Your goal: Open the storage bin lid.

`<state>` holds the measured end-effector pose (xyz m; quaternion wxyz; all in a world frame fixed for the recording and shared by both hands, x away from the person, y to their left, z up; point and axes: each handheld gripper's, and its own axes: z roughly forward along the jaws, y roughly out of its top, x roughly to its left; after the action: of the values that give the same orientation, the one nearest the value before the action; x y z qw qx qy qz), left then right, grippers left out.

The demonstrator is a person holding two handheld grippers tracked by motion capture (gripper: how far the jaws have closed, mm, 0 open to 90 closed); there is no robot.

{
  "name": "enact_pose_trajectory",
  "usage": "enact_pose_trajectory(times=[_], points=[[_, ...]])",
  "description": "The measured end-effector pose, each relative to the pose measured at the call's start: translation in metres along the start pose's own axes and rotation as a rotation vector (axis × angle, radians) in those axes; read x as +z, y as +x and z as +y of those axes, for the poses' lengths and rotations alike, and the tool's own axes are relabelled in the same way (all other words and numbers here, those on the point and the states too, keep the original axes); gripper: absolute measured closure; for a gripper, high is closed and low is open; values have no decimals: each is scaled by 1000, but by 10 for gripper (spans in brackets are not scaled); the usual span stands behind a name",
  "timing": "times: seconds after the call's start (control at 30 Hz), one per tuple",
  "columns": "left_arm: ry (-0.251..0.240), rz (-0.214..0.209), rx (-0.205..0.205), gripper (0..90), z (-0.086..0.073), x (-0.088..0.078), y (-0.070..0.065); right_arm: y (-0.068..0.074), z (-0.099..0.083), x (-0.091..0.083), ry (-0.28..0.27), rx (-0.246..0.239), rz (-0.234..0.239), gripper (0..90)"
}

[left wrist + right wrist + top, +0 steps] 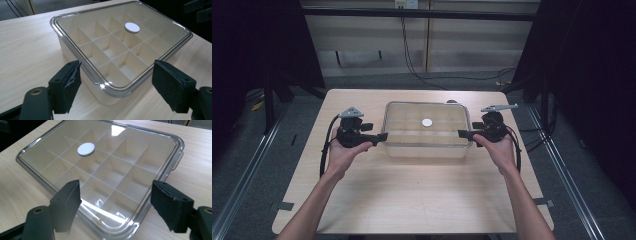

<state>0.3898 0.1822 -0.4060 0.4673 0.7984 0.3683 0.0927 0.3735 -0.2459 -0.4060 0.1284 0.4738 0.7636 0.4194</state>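
High view: lidded box (427,131) mid-table (412,200), left gripper (381,136) just beside its left end, right gripper (462,133) just beside its right. Both sets of jaws apart, holding nothing. White disc (427,122) on lid (120,37).

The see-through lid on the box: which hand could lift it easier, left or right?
Neither clearly. The left gripper and right gripper sit open at opposite ends of the lid, about equally close, so both lifting together looks likeliest.

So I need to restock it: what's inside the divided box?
Through the clear lid, the box shows cream dividers and bare compartments. A white round disc sits on the lid, hiding part of one compartment.
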Motion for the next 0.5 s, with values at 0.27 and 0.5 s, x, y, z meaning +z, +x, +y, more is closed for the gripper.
enact_pose_trajectory(times=[0.27, 0.5], points=[[15, 1, -39, 211, 1, 12, 16, -20, 2, 17, 38, 90, 4, 185], [33, -5, -58, 213, 0, 22, 24, -23, -4, 32, 107, 88, -41, 183]])
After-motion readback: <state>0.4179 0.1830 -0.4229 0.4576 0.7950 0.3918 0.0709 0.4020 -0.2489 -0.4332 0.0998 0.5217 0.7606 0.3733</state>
